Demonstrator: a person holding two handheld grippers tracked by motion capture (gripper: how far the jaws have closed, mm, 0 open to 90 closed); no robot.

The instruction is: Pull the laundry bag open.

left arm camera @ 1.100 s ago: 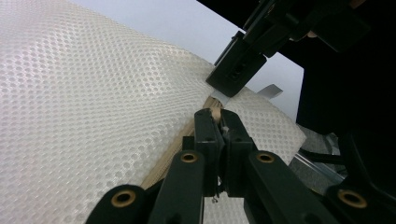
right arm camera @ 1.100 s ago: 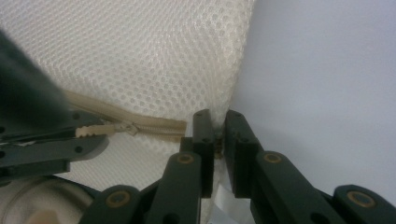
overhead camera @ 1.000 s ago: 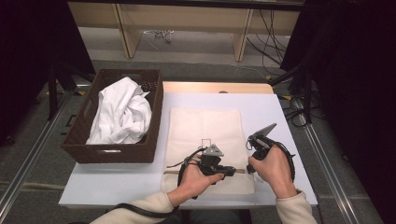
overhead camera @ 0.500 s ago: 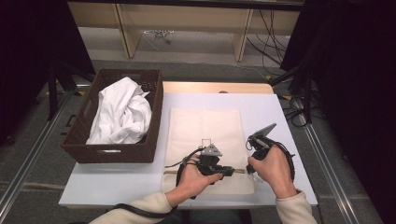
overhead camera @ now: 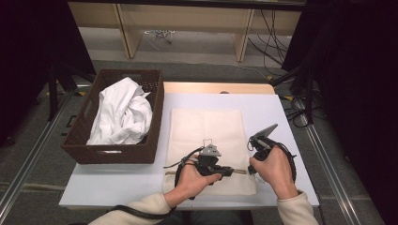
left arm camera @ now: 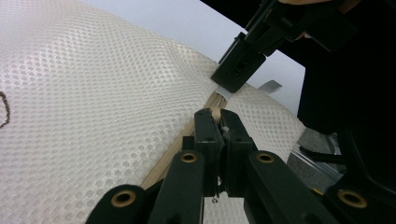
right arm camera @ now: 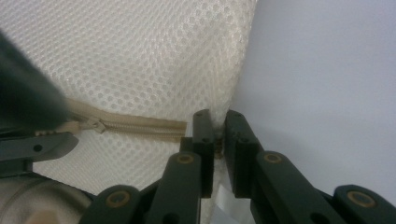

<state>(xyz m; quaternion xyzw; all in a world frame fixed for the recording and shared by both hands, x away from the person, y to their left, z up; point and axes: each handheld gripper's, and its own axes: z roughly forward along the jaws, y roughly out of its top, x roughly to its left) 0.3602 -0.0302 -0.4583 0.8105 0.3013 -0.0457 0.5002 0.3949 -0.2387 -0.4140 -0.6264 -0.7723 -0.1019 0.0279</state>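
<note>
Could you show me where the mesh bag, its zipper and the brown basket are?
mesh bag (overhead camera: 206,126), high view, on its flat upper panel.
zipper (right arm camera: 135,125), right gripper view, on the beige tape beside the pull.
brown basket (overhead camera: 112,153), high view, on its near wall.

mesh bag (overhead camera: 206,136): cream, fine round-hole pattern | zipper (right arm camera: 135,125): beige tape, matching pull | table (overhead camera: 117,180): pale bluish white | basket (overhead camera: 117,152): dark brown weave | cloth (overhead camera: 119,112): plain white | tool jaws: black, brass rivets
</note>
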